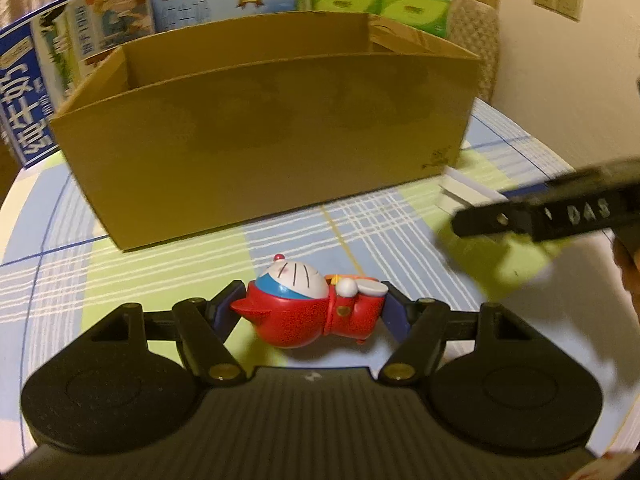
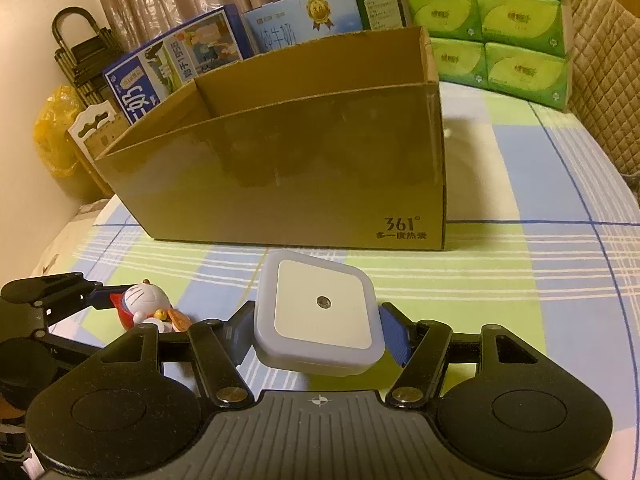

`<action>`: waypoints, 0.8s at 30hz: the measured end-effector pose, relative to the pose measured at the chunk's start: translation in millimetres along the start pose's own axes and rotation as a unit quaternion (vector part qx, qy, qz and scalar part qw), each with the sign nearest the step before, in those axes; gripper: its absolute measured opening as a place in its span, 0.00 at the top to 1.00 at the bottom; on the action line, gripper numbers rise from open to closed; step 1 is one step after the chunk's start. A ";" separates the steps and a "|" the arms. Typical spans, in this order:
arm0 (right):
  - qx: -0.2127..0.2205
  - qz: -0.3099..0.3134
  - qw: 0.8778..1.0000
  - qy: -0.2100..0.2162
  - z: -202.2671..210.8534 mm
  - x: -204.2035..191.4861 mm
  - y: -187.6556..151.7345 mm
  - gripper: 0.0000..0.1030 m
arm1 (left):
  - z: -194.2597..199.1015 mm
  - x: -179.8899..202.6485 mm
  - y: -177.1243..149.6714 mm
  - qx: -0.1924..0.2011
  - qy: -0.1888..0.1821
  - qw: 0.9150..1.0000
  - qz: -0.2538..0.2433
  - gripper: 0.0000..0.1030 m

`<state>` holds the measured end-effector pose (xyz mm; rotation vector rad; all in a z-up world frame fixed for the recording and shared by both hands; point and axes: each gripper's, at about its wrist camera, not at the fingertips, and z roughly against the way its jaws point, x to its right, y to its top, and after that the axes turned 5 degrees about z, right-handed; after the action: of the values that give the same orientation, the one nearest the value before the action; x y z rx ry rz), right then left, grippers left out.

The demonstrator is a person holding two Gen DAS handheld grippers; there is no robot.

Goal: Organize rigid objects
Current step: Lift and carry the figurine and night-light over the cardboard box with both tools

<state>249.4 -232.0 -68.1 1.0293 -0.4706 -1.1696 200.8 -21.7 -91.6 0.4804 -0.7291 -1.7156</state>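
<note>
My left gripper (image 1: 310, 310) is shut on a red Doraemon figurine (image 1: 308, 304) that lies on its side just above the checked tablecloth; it also shows in the right wrist view (image 2: 146, 306). My right gripper (image 2: 316, 330) is shut on a square white night light (image 2: 318, 316) and holds it in front of the open cardboard box (image 2: 304, 176). The box (image 1: 260, 140) stands straight ahead of both grippers. The right gripper shows blurred at the right of the left wrist view (image 1: 536, 216).
Blue milk cartons (image 2: 180, 60) and green tissue packs (image 2: 500, 28) stand behind the box. A quilted chair back (image 2: 608, 92) is at the far right. A yellow bag (image 2: 56, 128) and a black rack (image 2: 80, 52) stand off the table's left edge.
</note>
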 end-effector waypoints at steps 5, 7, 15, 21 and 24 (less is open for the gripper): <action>-0.008 -0.011 1.000 -0.015 11.1 -6.9 -0.1 0.40 | 13.0 -6.5 9.4 -0.002 0.015 0.999 0.042 0.35; -0.006 -0.011 1.000 -0.017 18.9 -11.0 2.1 0.40 | 21.6 -7.4 14.5 -0.001 0.019 0.998 0.056 0.35; 0.016 0.005 0.999 -0.035 54.9 -31.0 22.1 0.40 | 60.7 -6.5 34.5 0.013 0.025 0.997 0.072 0.35; 0.028 0.013 0.999 -0.042 76.8 -42.9 31.2 0.40 | 85.4 -4.5 41.6 0.023 0.026 0.996 0.082 0.35; 0.030 0.017 0.998 -0.044 84.9 -47.7 34.2 0.40 | 94.6 -3.9 43.5 0.025 0.026 0.996 0.083 0.35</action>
<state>184.6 -222.5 11.7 1.0199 -0.5933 -1.1812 170.7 -3.8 6.5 0.4832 -0.7558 -1.5268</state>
